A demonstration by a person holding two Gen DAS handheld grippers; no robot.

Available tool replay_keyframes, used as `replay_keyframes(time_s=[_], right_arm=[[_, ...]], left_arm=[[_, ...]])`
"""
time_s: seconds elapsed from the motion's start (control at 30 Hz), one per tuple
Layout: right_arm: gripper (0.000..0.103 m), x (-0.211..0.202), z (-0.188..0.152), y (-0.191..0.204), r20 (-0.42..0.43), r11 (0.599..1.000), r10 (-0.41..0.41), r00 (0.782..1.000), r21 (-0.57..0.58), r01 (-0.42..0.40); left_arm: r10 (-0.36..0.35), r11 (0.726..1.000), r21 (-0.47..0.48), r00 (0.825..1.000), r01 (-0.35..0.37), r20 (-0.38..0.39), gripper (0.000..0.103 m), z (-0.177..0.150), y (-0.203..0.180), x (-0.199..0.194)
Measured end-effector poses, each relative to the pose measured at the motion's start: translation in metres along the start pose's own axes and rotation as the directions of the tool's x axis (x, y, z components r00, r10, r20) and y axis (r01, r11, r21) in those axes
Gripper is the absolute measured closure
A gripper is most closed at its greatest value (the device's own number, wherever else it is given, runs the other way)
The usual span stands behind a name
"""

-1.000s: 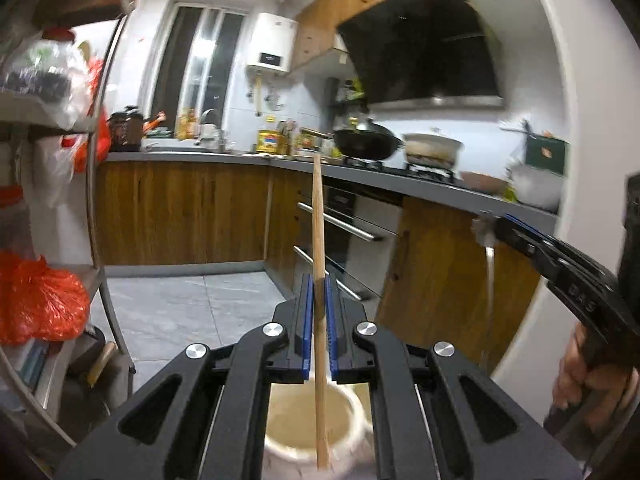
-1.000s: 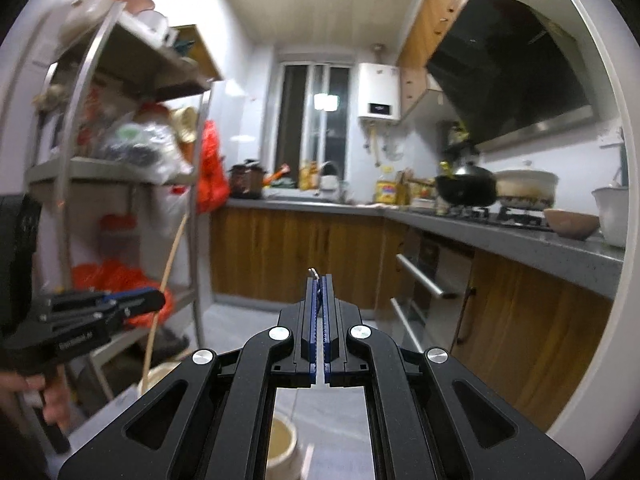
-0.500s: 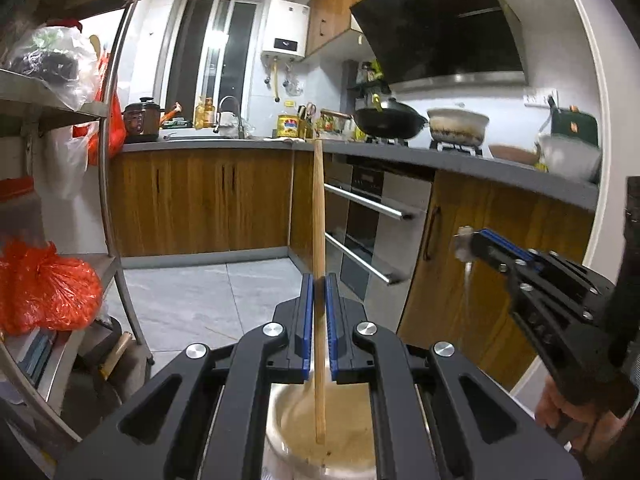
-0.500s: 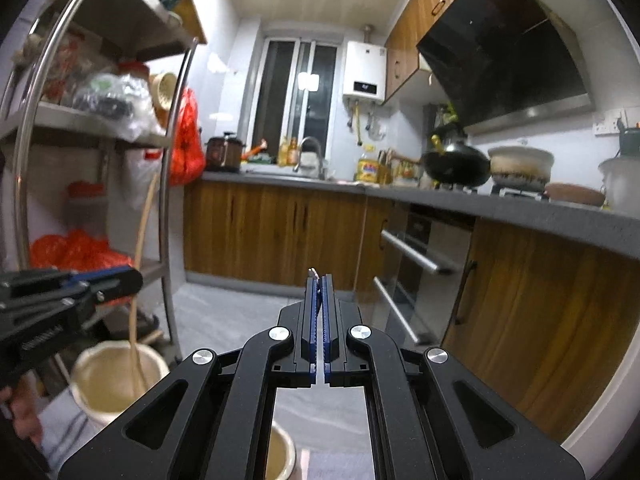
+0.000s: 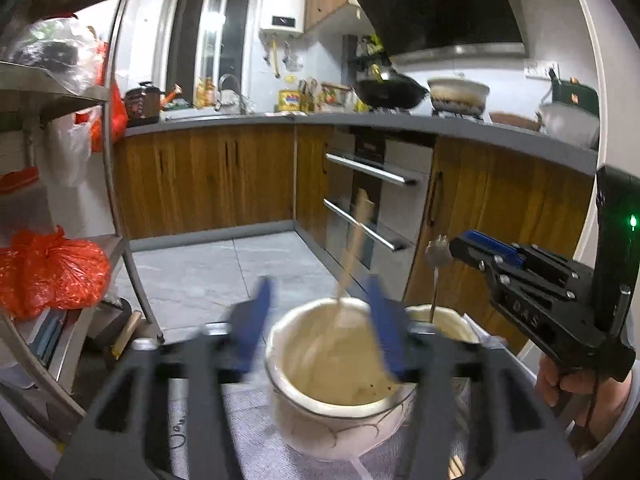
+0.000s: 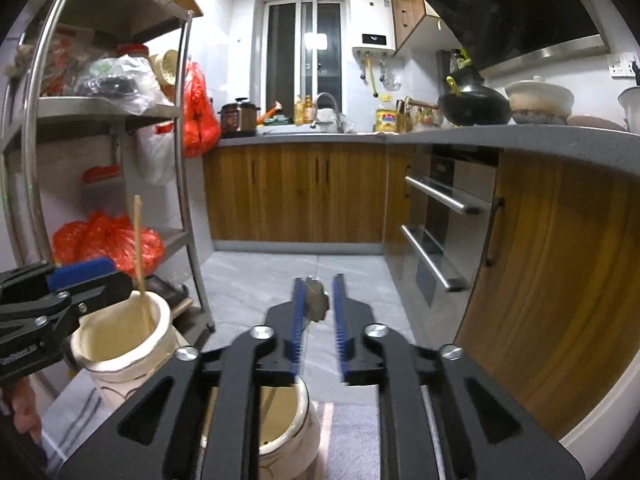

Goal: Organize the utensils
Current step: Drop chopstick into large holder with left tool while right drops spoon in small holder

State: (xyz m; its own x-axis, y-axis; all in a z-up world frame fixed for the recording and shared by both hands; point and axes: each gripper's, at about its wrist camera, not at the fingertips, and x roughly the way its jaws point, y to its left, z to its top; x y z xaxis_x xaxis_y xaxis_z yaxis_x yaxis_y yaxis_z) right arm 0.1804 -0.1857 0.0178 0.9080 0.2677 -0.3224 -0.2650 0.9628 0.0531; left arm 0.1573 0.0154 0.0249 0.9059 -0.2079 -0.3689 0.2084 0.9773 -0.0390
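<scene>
My left gripper is open, its blue pads wide apart over a cream ceramic jar. A wooden chopstick leans free inside that jar; it also shows in the right wrist view. My right gripper is open with a narrow gap. A metal utensil stands between its pads, end up, with its shaft down in a second cream jar. In the left wrist view the right gripper sits beside the utensil's end above the second jar.
Both jars stand on a grey cloth. A metal shelf rack with orange bags stands at the left. Wooden cabinets, oven drawers and a grey countertop run along the right.
My left gripper has opened and let go of the chopstick, which now leans in the jar. My right gripper has opened slightly around the metal utensil. Both grippers have moved lower toward the jars.
</scene>
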Motion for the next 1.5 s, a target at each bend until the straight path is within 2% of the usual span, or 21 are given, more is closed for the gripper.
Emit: replay_keyframes(time_s=[0.07,0.1,0.17,0.2,0.23,0.27,0.37,0.67,0.9,1.07,1.13,1.23,1.37,1.5], right_arm=[[0.060,-0.006,0.003,-0.003,0.010,1.000,0.015,1.000,0.016,-0.016],[0.055,-0.011,0.005,-0.005,0.017,0.999,0.022,1.000,0.026,-0.023],[0.034,-0.021,0.008,-0.009,0.033,0.998,0.043,0.999,0.045,-0.044],[0.027,-0.027,0.010,-0.012,0.045,0.997,0.055,0.997,0.057,-0.057],[0.014,-0.034,0.012,-0.015,0.055,0.995,0.067,0.996,0.069,-0.071],[0.006,-0.040,0.013,-0.018,0.067,0.993,0.081,0.994,0.079,-0.087],[0.005,-0.061,0.018,-0.026,0.106,0.986,0.121,0.987,0.103,-0.132],[0.005,-0.114,0.012,-0.039,0.132,0.988,0.111,0.985,0.090,-0.123],[0.005,-0.125,-0.020,-0.044,0.039,0.998,0.048,0.998,0.038,-0.050],[0.005,-0.134,-0.052,-0.038,-0.040,0.998,0.047,0.998,-0.027,-0.048],[0.005,-0.141,-0.067,-0.035,-0.052,0.998,-0.022,0.998,-0.063,0.019],[0.005,-0.137,-0.081,-0.037,-0.136,0.998,-0.013,0.991,-0.067,0.004],[0.005,-0.126,-0.099,-0.043,-0.256,0.999,-0.024,0.966,-0.030,0.017],[0.005,-0.114,-0.108,-0.043,-0.303,0.997,-0.059,0.951,-0.066,0.041]], left_arm=[[-0.003,1.000,-0.014,1.000,0.003,0.005,0.042,0.003,0.003,-0.006],[0.001,1.000,-0.018,1.000,-0.001,0.003,0.033,0.004,0.005,-0.009],[0.012,1.000,-0.030,1.000,-0.011,0.011,0.020,0.007,0.008,-0.018],[0.013,0.999,-0.035,1.000,-0.013,0.022,0.013,0.007,0.010,-0.025],[0.016,0.999,-0.037,0.999,-0.015,0.028,0.010,0.008,0.012,-0.031],[0.022,0.999,-0.037,0.999,-0.021,0.033,0.005,0.008,0.013,-0.035],[0.036,0.999,-0.022,0.998,-0.035,0.042,0.005,0.008,0.015,-0.050],[0.042,0.994,0.102,0.998,-0.046,0.037,0.005,-0.011,-0.001,-0.090],[-0.006,0.994,0.109,0.999,0.011,-0.050,0.005,-0.042,-0.013,-0.101],[-0.010,0.991,0.133,0.994,0.024,-0.107,0.005,-0.070,-0.028,-0.099],[-0.029,0.990,0.132,0.987,0.051,-0.159,0.005,-0.083,-0.035,-0.096],[-0.069,0.991,0.096,0.974,0.091,-0.215,0.005,-0.099,-0.040,-0.094],[-0.091,0.994,0.035,0.952,0.105,-0.293,0.005,-0.117,-0.043,-0.086],[-0.094,0.995,0.002,0.931,0.101,-0.351,0.006,-0.129,-0.045,-0.077]])
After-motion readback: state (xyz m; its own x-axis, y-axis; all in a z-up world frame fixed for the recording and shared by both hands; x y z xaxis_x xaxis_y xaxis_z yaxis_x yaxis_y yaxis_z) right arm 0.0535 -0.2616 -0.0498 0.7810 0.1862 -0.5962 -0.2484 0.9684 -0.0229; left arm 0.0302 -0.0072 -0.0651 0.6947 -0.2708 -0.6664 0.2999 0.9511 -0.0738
